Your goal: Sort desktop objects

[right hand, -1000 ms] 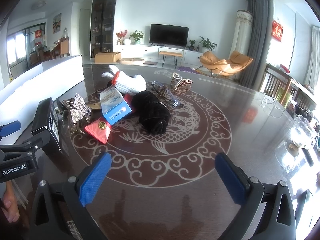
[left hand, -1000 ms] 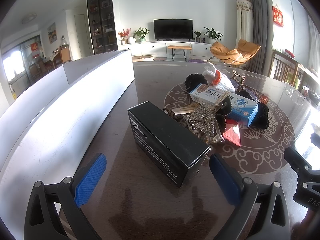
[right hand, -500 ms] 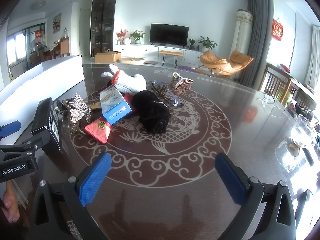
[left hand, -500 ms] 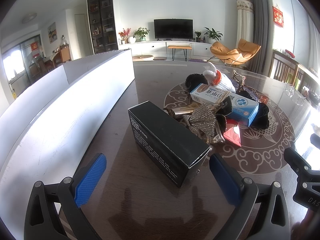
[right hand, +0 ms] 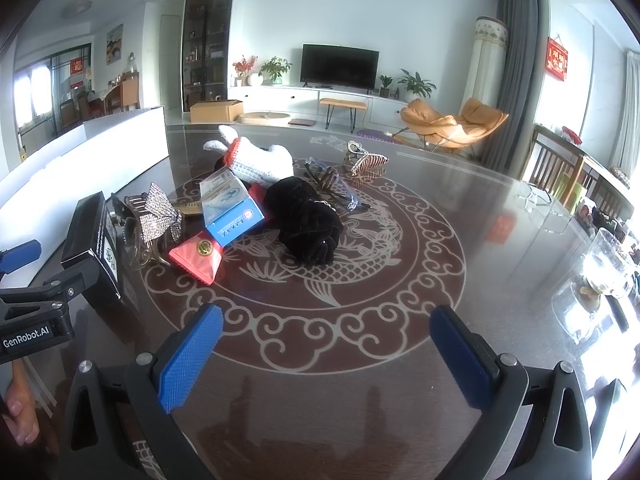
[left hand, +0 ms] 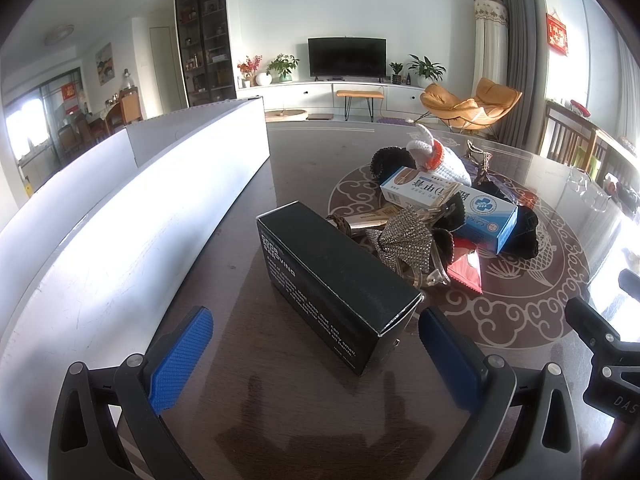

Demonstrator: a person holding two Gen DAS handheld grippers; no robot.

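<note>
2 tools were recorded above the dark patterned surface (right hand: 400,360), both spread wide with nothing between the pads. The left tool (left hand: 316,356) was held low just in front of a black box (left hand: 336,276), whose near end lay between the blue pads without contact. A long white tray wall (left hand: 132,216) was noted along the left side of the box. Behind the box, a pile was observed: a rhinestone bow clip (left hand: 404,240), a blue-and-white carton (left hand: 448,204), a red packet (left hand: 466,270), a black fabric item (right hand: 308,220) and a white knitted piece (right hand: 256,160). The right tool (right hand: 326,354) was held over bare surface, apart from the pile.
</note>
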